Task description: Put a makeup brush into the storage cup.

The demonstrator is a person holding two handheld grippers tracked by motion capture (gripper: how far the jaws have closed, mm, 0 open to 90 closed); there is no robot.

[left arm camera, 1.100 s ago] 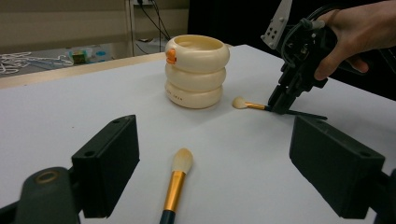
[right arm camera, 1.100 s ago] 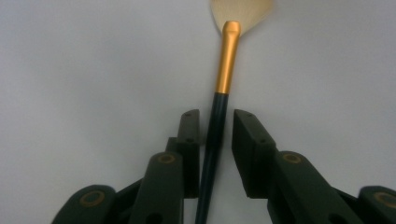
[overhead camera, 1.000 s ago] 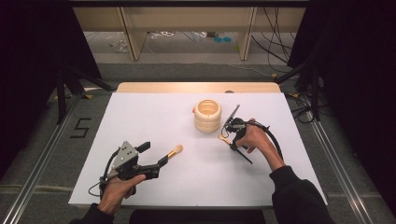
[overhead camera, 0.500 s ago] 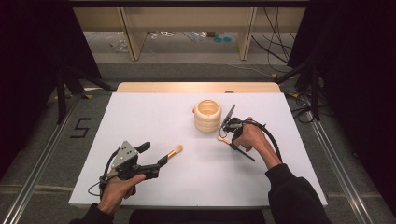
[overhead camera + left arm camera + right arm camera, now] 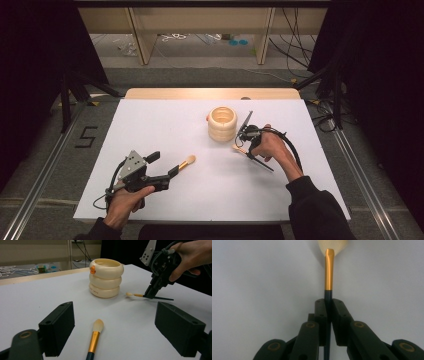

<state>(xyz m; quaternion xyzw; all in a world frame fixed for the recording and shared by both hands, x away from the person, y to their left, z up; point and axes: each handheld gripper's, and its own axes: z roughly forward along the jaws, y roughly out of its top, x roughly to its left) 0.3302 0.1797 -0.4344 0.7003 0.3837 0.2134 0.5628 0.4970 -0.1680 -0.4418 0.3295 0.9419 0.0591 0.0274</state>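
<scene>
Jaws of my right gripper (image 5: 329,305) are clamped on the dark handle of a slim gold-ferruled makeup brush (image 5: 329,272), its pale tip lying on the white tabletop (image 5: 165,125) just beside the cream, ringed, stacked holder (image 5: 222,123) (nothing between them). My left gripper (image 5: 115,325) stands apart, a second gold-banded brush (image 5: 94,338) lying between its jaws, untouched.

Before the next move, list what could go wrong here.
1. The right gripper pinches only the thin dark handle of the small brush; it may swivel or slip on lifting.
2. The cream ringed holder stands close by; a swing could knock it.
3. The left gripper is open around the other brush, which may roll when the jaws close.
</scene>
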